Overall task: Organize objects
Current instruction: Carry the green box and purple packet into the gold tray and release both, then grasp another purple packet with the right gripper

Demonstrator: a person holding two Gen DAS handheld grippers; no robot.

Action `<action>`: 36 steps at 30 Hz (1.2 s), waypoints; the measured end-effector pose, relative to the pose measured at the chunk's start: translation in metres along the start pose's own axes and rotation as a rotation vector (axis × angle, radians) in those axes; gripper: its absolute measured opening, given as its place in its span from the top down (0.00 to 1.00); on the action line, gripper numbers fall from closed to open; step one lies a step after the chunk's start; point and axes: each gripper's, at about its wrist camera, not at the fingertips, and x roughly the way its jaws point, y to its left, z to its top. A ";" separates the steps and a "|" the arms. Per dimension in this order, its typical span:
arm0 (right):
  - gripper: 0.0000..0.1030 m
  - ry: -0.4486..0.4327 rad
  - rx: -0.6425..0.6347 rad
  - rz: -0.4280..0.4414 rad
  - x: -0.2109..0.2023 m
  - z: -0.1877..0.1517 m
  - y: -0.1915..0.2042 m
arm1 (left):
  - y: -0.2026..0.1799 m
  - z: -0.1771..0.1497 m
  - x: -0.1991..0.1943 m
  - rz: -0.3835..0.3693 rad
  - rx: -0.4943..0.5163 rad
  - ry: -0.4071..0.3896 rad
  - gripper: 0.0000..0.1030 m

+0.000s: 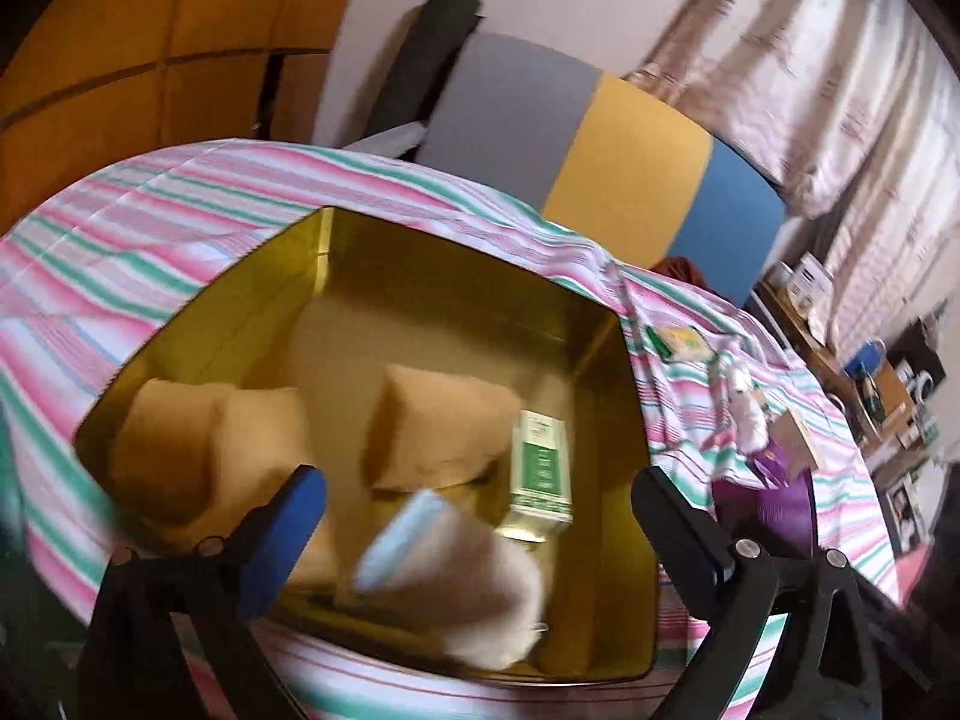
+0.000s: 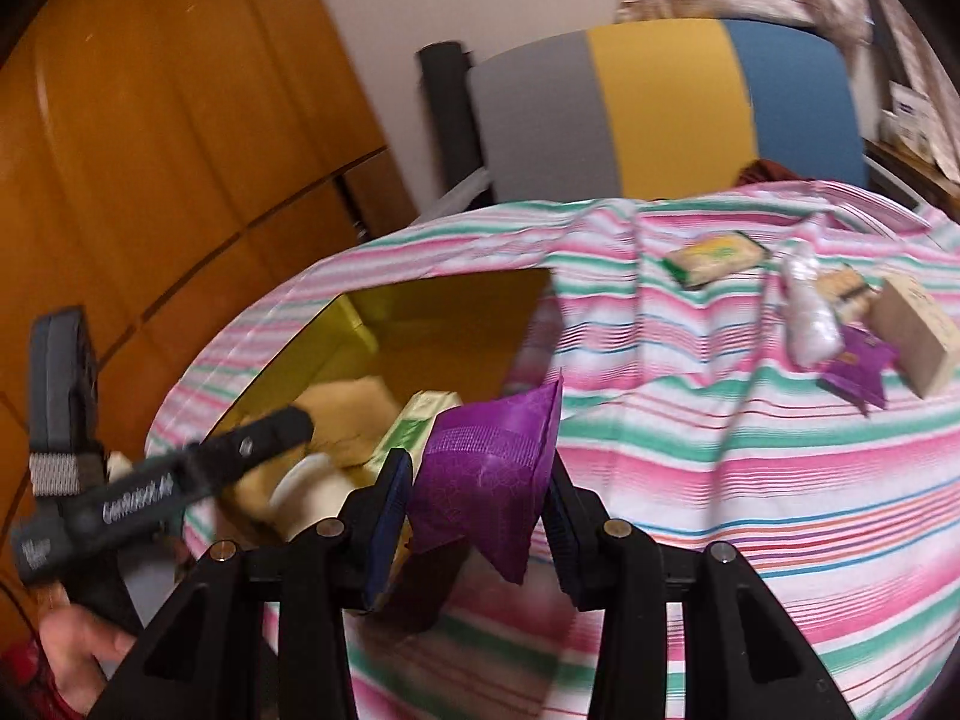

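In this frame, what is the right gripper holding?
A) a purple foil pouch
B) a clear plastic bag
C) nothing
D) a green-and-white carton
A: in the right wrist view the right gripper has its blue-padded fingers pressed against both sides of the purple foil pouch, beside the gold rectangular tin.

A blurred pale roll (image 1: 456,576) hides part of the gold box (image 1: 198,312).

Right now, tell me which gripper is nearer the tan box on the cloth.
Right. The right gripper, shut on the purple pouch, sits beside the gold tin, toward the tan box. The left gripper hangs open over the tin, farther away.
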 end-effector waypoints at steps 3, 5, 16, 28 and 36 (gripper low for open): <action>0.59 0.023 -0.044 0.022 0.006 -0.003 0.016 | 0.014 0.002 -0.004 0.036 -0.033 -0.009 0.00; 0.59 0.038 -0.071 0.032 0.011 -0.004 0.025 | 0.019 0.001 -0.006 0.059 -0.045 -0.014 0.00; 0.58 0.129 -0.172 0.017 0.038 -0.019 0.054 | 0.041 -0.006 -0.013 0.107 -0.100 -0.019 0.00; 0.53 0.109 -0.138 -0.007 0.028 -0.018 0.043 | 0.037 -0.010 -0.013 0.101 -0.104 0.000 0.00; 0.43 0.107 -0.053 -0.137 0.022 -0.013 0.011 | 0.017 -0.013 -0.013 0.090 -0.049 0.005 0.00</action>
